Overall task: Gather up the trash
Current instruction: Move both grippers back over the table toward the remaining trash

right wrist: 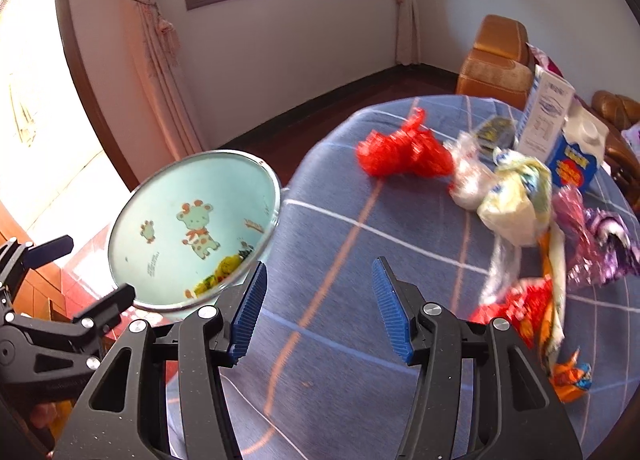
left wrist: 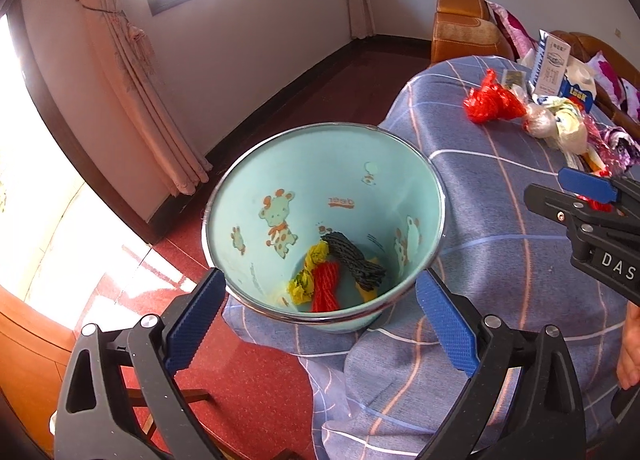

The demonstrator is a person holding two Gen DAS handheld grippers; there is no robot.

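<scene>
My left gripper [left wrist: 320, 292] grips a pale blue bin [left wrist: 260, 187] with giraffe pictures, one finger on each side, its rim at the table's edge. Inside lie yellow, red and black scraps [left wrist: 332, 272]. The bin also shows in the right wrist view [right wrist: 168, 195]. My right gripper [right wrist: 318, 300] is open and empty above the blue checked tablecloth [right wrist: 340, 340]. Trash lies on the table: a red plastic bag [right wrist: 404, 153], a clear wrap [right wrist: 466, 175], a yellowish wrapper [right wrist: 516, 199], purple foil [right wrist: 600, 244], and a red and orange wrapper [right wrist: 532, 312] right of the gripper.
A white and blue carton [right wrist: 560, 127] stands at the back of the table. An orange sofa [right wrist: 496, 59] is behind it. Curtains [left wrist: 136, 71] and a window are at the far wall. The red floor [left wrist: 240, 380] lies below the bin.
</scene>
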